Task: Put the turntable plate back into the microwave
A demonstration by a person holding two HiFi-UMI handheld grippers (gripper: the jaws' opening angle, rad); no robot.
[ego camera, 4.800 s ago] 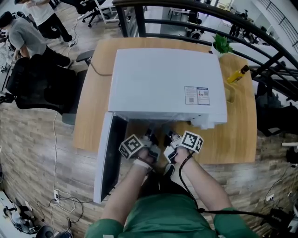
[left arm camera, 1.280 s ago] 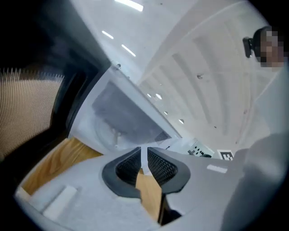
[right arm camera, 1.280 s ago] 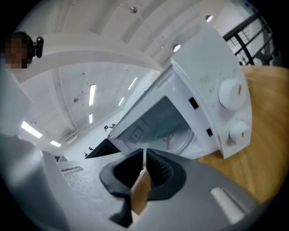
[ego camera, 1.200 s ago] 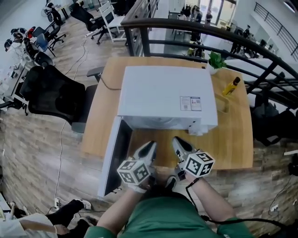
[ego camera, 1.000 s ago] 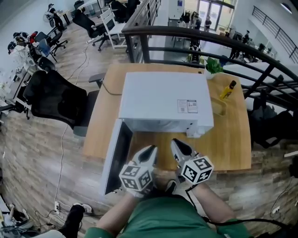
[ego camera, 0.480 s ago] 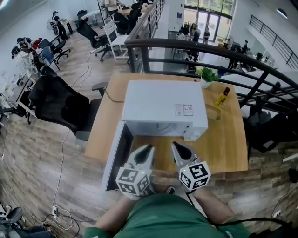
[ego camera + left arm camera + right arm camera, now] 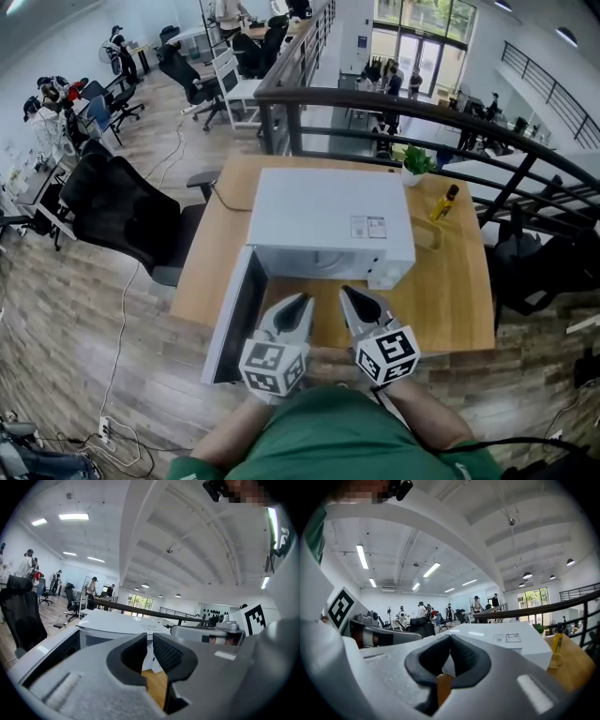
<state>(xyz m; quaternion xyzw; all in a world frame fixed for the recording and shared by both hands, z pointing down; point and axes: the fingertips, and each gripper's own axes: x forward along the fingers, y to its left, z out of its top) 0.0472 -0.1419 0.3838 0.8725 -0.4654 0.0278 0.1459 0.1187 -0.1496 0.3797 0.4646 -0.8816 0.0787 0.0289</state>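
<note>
Hovering at microwave (image 7: 328, 217), empty: L fingers (image 7: 132, 656) a slit apart, R fingers (image 7: 468, 660) shut. Plate unseen, prob. inside; next, close door (image 7: 234, 314).

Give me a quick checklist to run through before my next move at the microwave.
1. Microwave door open: ok, it is swung out to the left.
2. Turntable plate seated inside: cannot tell, no view shows into the cavity.
3. Left claw empty: ok, jaws a narrow slit apart with nothing between them.
4. Right claw empty: ok, shut on nothing.
5. Claws clear of the door and opening: ok, both are held in front of the microwave over the table edge and touch nothing.
</note>
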